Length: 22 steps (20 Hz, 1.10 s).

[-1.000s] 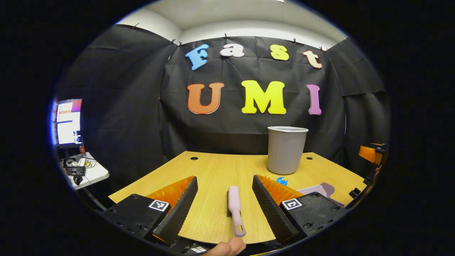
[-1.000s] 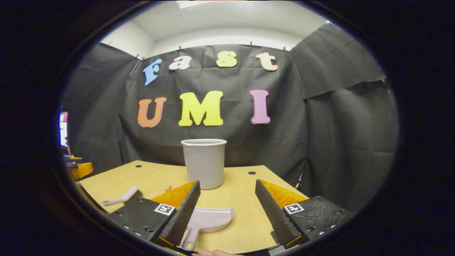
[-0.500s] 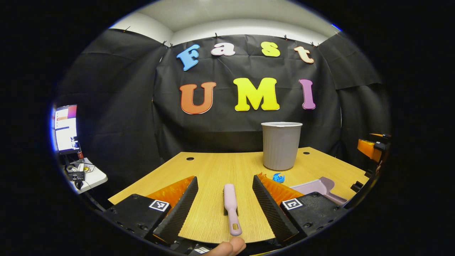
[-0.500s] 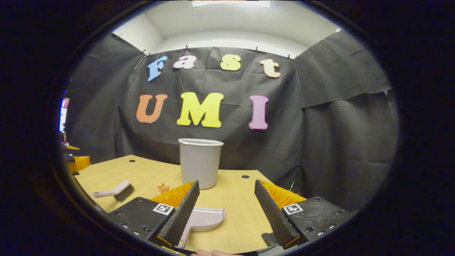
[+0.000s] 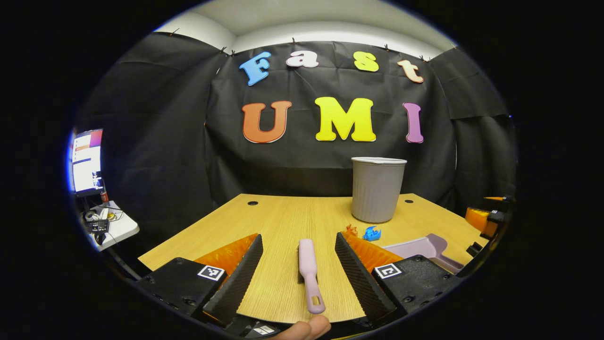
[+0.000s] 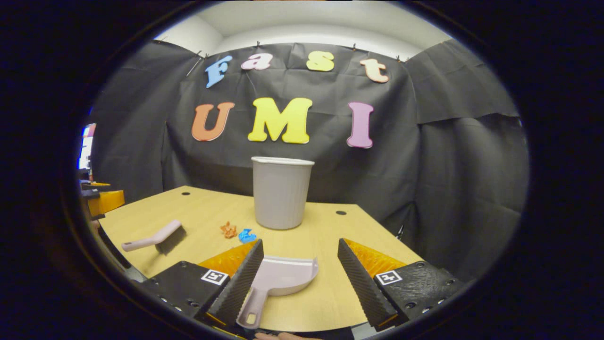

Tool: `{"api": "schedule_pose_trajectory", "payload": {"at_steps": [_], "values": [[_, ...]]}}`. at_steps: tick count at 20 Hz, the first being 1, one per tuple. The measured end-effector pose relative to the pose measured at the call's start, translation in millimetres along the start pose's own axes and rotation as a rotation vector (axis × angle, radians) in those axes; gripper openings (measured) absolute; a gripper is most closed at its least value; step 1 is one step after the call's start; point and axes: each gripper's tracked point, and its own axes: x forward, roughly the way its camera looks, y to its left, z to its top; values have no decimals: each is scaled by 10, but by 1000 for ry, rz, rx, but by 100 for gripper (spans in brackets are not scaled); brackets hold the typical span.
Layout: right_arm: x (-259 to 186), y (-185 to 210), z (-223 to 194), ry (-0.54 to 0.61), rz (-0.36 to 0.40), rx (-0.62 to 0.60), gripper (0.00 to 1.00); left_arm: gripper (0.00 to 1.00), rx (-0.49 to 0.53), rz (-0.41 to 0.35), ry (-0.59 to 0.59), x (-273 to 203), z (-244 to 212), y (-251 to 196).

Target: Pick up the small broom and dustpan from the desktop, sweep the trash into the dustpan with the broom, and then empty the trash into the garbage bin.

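A small pink broom [image 5: 308, 274] lies flat on the wooden desktop [image 5: 283, 222], handle toward me, between the fingers of my open left gripper [image 5: 298, 236], untouched. The pink dustpan [image 6: 283, 276] rests on the desk with its handle by the left finger of my open right gripper [image 6: 300, 242]; nothing is held. An orange scrap [image 6: 229, 230] and a blue scrap [image 6: 246, 235] lie in front of the grey garbage bin [image 6: 282, 192]. The left gripper view has the bin [image 5: 377, 189], the scraps [image 5: 372, 233] and the dustpan [image 5: 420, 248] to the right.
A thumb [image 5: 302, 328] pokes in at the bottom edge. The broom [image 6: 153, 238] lies left of the dustpan, near the desk's front edge. A monitor [image 5: 87, 160] and a cluttered white side table [image 5: 113, 226] stand off to the left. Black cloth walls close the back and sides.
Both grippers stayed open and shifted slightly. In the right gripper view the dustpan handle and both scraps have come out from behind the left finger. The broom and dustpan lie where they were.
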Motion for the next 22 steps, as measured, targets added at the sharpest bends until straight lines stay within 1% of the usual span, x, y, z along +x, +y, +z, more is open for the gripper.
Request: {"api": "schedule_pose_trajectory", "payload": {"at_steps": [1,2,4,8,10,11,16,20,22], "values": [[31,45,-132,46,2,-9,98,99,0,-3,5,20,-22,-6],[69,103,-248,84,6,-13,97,99,-1,-8,11,42,-55,-12],[91,242,-436,147,28,-22,97,99,-3,-15,22,67,-103,-35],[111,433,-748,289,76,6,97,99,-6,-29,29,78,-133,-75],[153,418,-895,366,55,16,96,99,-1,-37,29,96,-139,-96],[166,403,-950,408,44,22,98,99,-1,-39,29,96,-136,-106],[198,500,-1112,577,90,74,96,99,-6,-49,38,109,-165,-97],[401,476,-1122,655,64,60,94,99,-25,-29,27,162,-148,15],[459,491,-1160,693,61,46,91,99,-41,-27,19,205,-128,58]]}}
